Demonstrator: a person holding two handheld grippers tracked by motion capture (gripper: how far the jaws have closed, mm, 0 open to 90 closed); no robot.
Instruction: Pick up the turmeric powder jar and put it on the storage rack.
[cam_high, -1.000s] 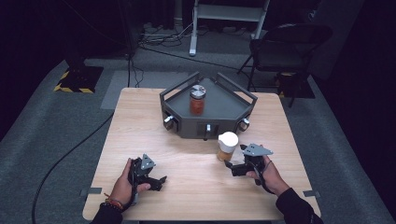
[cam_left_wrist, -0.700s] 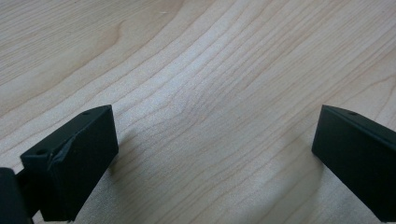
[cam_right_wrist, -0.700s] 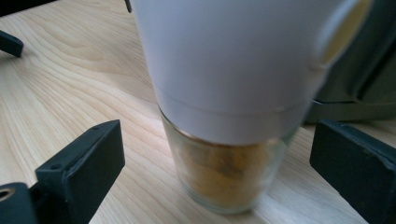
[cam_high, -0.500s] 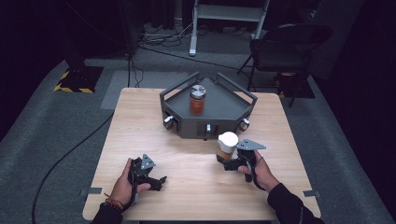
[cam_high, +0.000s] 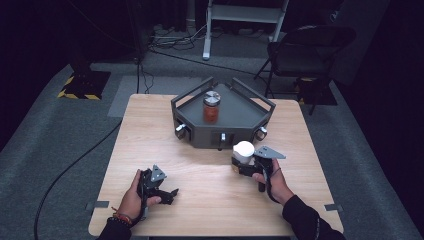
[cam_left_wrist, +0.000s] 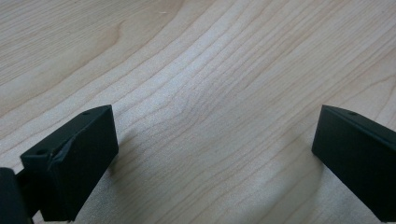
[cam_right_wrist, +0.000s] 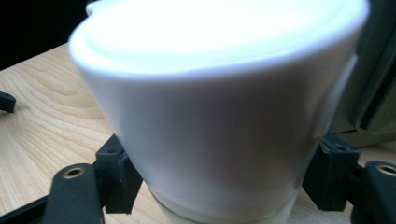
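On the pale wooden desk, the right gripper has its fingers set on either side of a white-lidded jar, low on its body just under the broad white cap. They have just been closing, and in the right gripper view the black pads sit against the jar's sides, so the jar is clamped between them. The jar stands on the desk just in front of the dark grey tray, near the tray's front wall and a little right of its middle — in the right gripper view its white cap looms large and blurred, with the tray's grey side behind it at the right edge. The person's right hand grips the tool from behind. Inside the tray, well apart from this, a second jar with reddish contents and a metal lid stands upright. Over at the near left of the desk, the left gripper lies low over the wood in the person's left hand; its fingers are spread wide with bare wood grain between them — nothing is held there.
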